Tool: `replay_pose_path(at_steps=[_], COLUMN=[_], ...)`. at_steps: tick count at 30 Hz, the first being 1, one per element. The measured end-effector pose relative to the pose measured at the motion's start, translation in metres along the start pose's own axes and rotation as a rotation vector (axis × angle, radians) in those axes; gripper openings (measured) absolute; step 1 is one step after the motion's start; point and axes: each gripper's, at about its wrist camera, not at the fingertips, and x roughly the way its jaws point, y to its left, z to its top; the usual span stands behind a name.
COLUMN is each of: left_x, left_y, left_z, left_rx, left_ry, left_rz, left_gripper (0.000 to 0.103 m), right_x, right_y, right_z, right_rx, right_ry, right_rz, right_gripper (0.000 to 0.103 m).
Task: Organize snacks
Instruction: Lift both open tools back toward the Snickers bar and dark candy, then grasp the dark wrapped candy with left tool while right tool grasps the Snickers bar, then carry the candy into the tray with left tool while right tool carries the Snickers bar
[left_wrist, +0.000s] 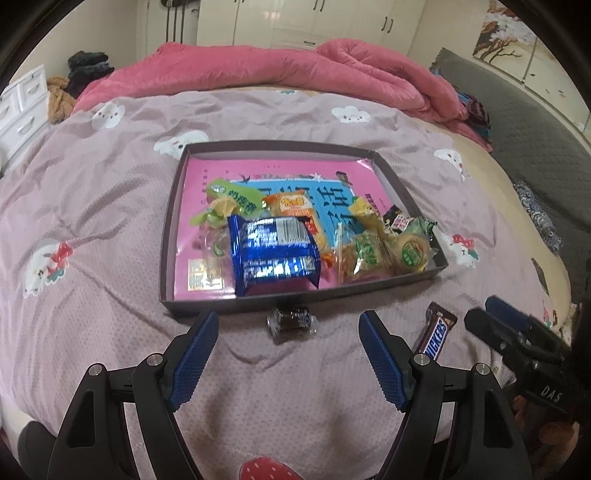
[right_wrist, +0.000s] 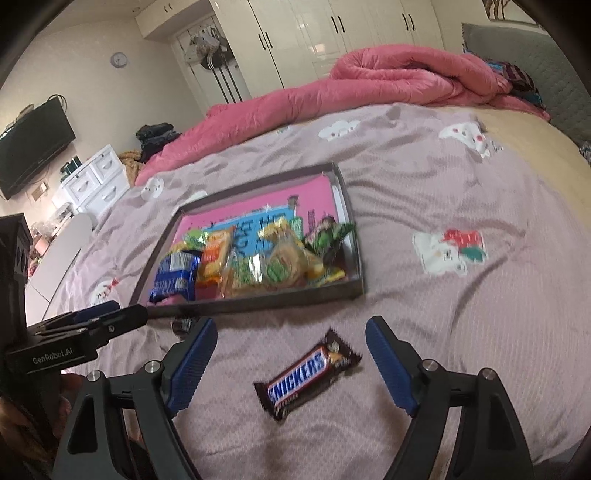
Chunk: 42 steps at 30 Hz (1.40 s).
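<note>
Snacks on a mauve cartoon-print bedspread (left_wrist: 110, 206), most already gathered in a shallow dark cardboard tray (left_wrist: 168, 236).

The tray, lined with a pink and blue printed sheet, holds a shiny blue foil biscuit pack (left_wrist: 273, 251), an orange crisp packet (left_wrist: 295, 208) and several yellow-green wrapped cakes (left_wrist: 373, 251) at its near end. Just outside its near wall lies a small dark twist-wrapped candy (left_wrist: 291, 321). A brown Snickers bar (right_wrist: 306, 373) lies on the bedspread, between the spread, empty blue-padded fingers of the right gripper (right_wrist: 291, 369). The left gripper (left_wrist: 288, 354) also stands apart and empty, facing the candy.
</note>
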Motion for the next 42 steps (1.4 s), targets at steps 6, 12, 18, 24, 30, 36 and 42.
replay_pose_path(at_steps=[6, 12, 18, 24, 30, 36, 42], left_x=[0.006, 0.017, 0.037, 0.056, 0.074, 0.08, 0.08], left_y=[0.005, 0.009, 0.014, 0.014, 0.011, 0.009, 0.003], left_z=[-0.007, -0.015, -0.02, -0.016, -0.01, -0.007, -0.006], left_rx=[-0.024, -0.054, -0.083, -0.086, -0.09, -0.089, -0.057], left_ry=[0.025, 0.06, 0.102, 0.123, 0.135, 0.103, 0.094], left_rz=[-0.008, -0.011, 0.001, 0.026, 0.053, 0.048, 0.013], left_gripper=[0.079, 0.079, 0.079, 0.079, 0.079, 0.063, 0.038], right_x=[0.008, 0.018, 0.04, 0.059, 0.061, 0.045, 0.025], right_y=[-0.008, -0.015, -0.016, -0.006, 0.001, 0.007, 0.017], right_z=[-0.019, -0.025, -0.025, -0.023, -0.019, -0.016, -0.008], right_rx=[0.06, 0.105, 0.128, 0.076, 0.008, -0.023, -0.054], right_ry=[0.08, 0.123, 0.169, 0.185, 0.166, 0.124, 0.034], right_rz=[-0.021, -0.038, -0.017, -0.027, -0.046, -0.006, 0.063], right_gripper=[0.082, 0.082, 0.08, 0.057, 0.036, 0.03, 0.029])
